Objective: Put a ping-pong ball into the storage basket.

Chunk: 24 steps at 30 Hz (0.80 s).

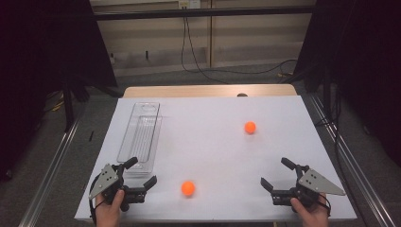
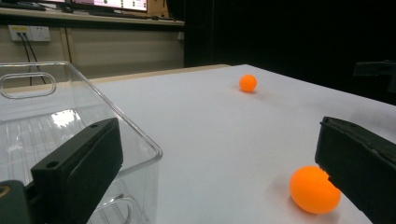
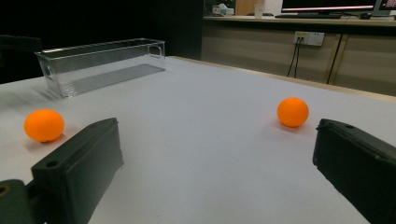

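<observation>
two orange balls [image 1: 188, 188] [image 1: 250, 127] lie loose on the counter [image 1: 208, 118], clear bin [image 1: 140, 137] at ten o'clock, while both grippers [image 1: 142, 177] [image 1: 275, 174] wait near, jaws apart, likely ready to grab.

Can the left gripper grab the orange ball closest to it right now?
Probably yes. The left gripper is open, and the near ball sits on bare table just beside it, with nothing between. The clear bin is off to the other side.

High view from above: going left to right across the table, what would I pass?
Left tool → clear plastic bin → nearer orange ball → farther orange ball → right tool.
</observation>
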Available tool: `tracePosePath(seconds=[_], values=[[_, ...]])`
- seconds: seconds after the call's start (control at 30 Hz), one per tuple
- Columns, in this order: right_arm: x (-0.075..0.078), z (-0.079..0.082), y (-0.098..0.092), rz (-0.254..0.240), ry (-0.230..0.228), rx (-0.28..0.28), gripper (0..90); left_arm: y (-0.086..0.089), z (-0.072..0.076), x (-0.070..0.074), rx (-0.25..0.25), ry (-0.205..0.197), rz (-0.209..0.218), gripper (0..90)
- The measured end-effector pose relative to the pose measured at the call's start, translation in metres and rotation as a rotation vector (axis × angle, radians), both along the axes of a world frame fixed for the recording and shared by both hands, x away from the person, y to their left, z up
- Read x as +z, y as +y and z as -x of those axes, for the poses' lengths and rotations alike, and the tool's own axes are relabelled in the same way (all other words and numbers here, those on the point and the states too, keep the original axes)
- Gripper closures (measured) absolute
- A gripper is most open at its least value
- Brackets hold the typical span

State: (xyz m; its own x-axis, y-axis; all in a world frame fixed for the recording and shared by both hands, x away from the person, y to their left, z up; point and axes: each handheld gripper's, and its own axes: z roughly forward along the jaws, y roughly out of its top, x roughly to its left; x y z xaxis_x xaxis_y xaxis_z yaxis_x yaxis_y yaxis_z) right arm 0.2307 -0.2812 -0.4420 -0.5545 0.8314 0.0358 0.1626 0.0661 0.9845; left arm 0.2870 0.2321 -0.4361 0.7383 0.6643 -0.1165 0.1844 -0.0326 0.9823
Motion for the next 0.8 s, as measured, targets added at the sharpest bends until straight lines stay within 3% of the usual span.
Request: tracePosePath(seconds=[0.23, 0.5, 0.8], values=[[0.0, -0.001, 0.0, -0.003, 0.002, -0.001, 0.8, -0.003, 0.001, 0.0, -0.033, 0.002, -0.029, 1.0], [0.0, -0.002, 0.001, -0.004, 0.001, 0.008, 1.0, -0.008, 0.003, 0.002, -0.063, 0.015, -0.014, 0.9], [0.0, -0.002, 0.001, -0.01, 0.002, 0.011, 1.0, -0.015, 0.003, 0.004, -0.112, 0.025, -0.036, 1.0]])
